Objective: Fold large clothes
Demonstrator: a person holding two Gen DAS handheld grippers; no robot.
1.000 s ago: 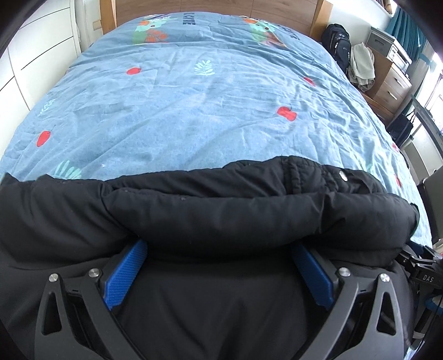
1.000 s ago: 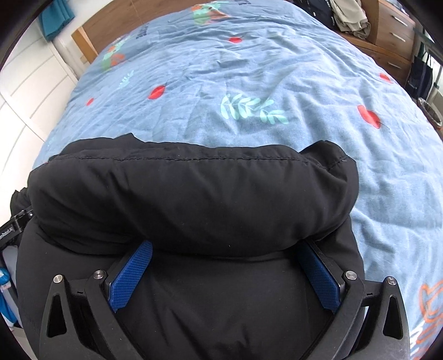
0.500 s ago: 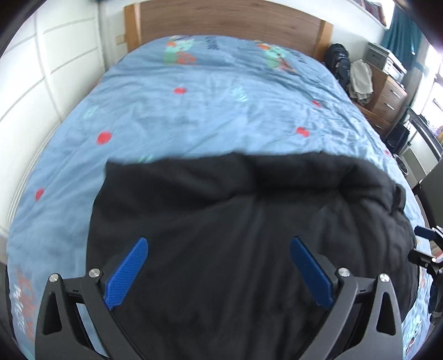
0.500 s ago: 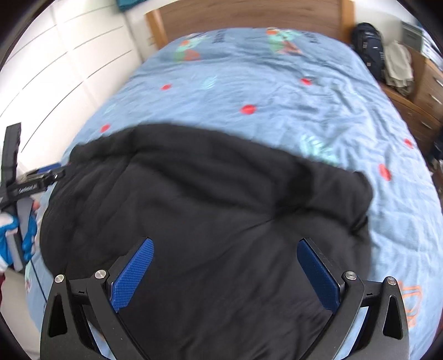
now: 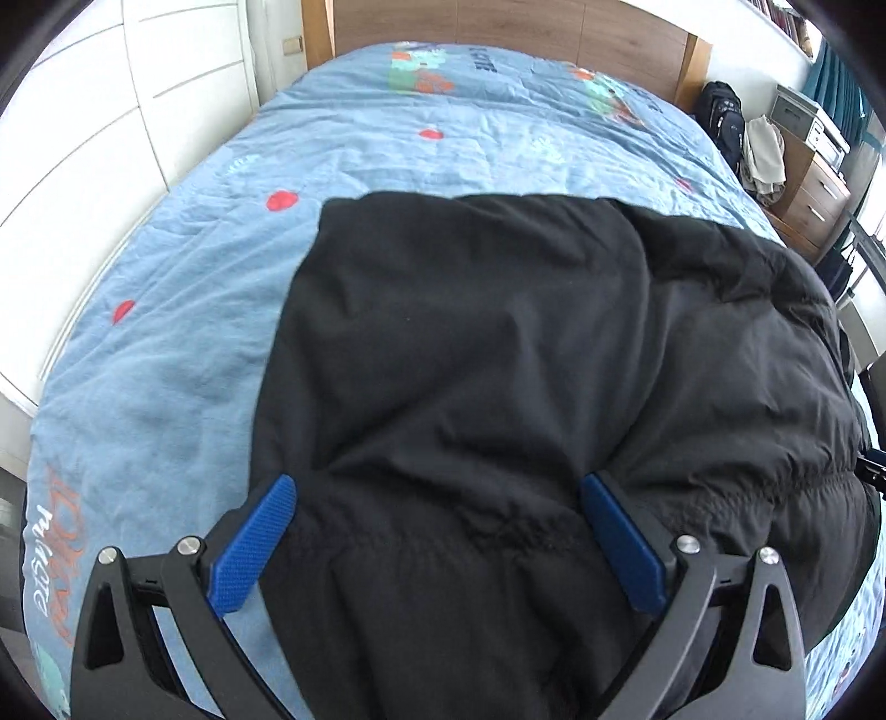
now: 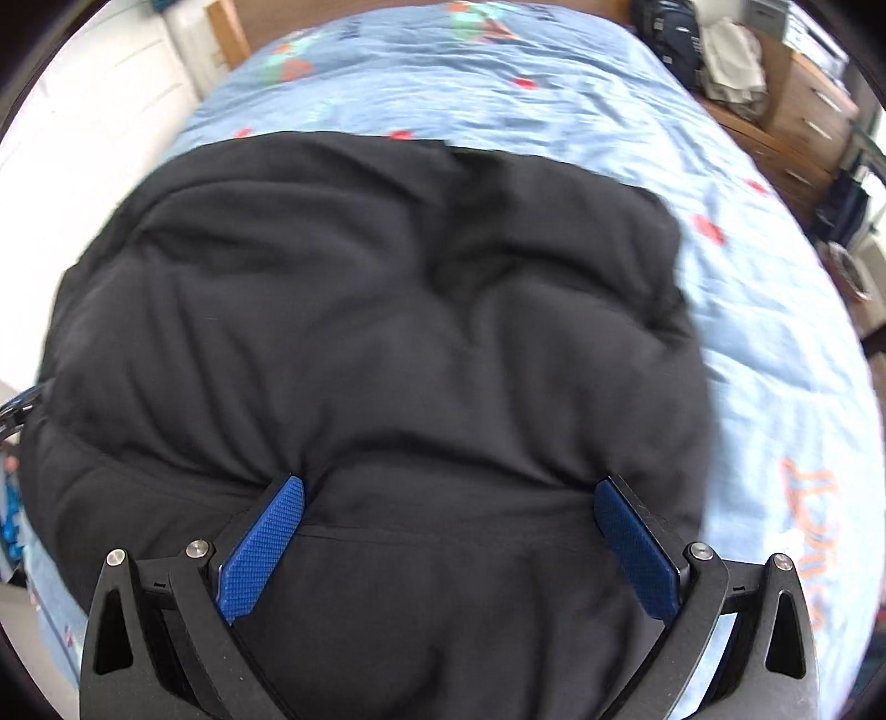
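Black jacket (image 5: 542, 387) is laid partly folded on bed (image 5: 183, 310); further folds judged left; both jaws are spread apart, nothing clamped.

- Left wrist view: looks forward along its two blue fingers (image 5: 255, 548), set close above the black coat (image 5: 526, 387), facing up the bed (image 5: 183, 310) toward the wooden headboard (image 5: 498, 25)
- Right wrist view: same heading, equally close over the coat (image 6: 360, 310), slightly blurred
- Shared field: coat, blue bedspread (image 6: 764, 343), dresser (image 6: 803, 116) at right
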